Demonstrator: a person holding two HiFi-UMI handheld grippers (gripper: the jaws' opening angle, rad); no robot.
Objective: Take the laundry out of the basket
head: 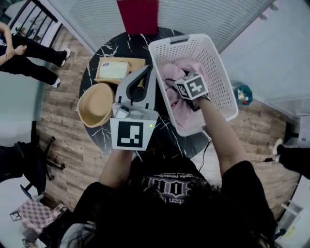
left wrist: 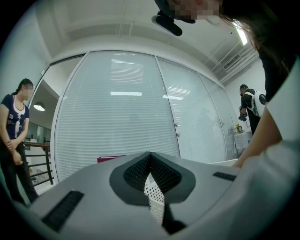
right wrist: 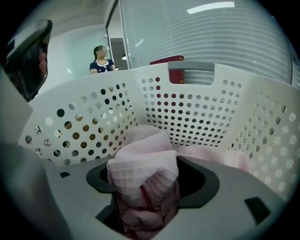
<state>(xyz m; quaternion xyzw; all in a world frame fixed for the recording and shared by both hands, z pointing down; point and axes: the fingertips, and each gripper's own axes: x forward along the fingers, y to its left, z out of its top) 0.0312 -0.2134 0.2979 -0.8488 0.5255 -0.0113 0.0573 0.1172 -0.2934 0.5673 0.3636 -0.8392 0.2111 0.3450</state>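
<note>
A white perforated laundry basket [head: 219,63] stands on the right side of a round black marble table [head: 99,141]. Pink waffle-weave laundry [head: 190,64] lies bunched inside it. My right gripper [head: 173,89] reaches down into the basket. In the right gripper view its jaws stand wide, one on each side of a fold of the pink cloth [right wrist: 143,171], which fills the gap between them; the right gripper [right wrist: 150,164] is open. My left gripper [head: 149,69] hovers level over the table just left of the basket, shut and holding nothing; in the left gripper view [left wrist: 150,154] its tips meet.
A tan bowl-shaped basket [head: 96,104] and a flat box [head: 114,70] lie on the table's left half. A dark red object [head: 139,14] stands behind the table against the blinds. A person [head: 29,53] stands on the wooden floor at the far left.
</note>
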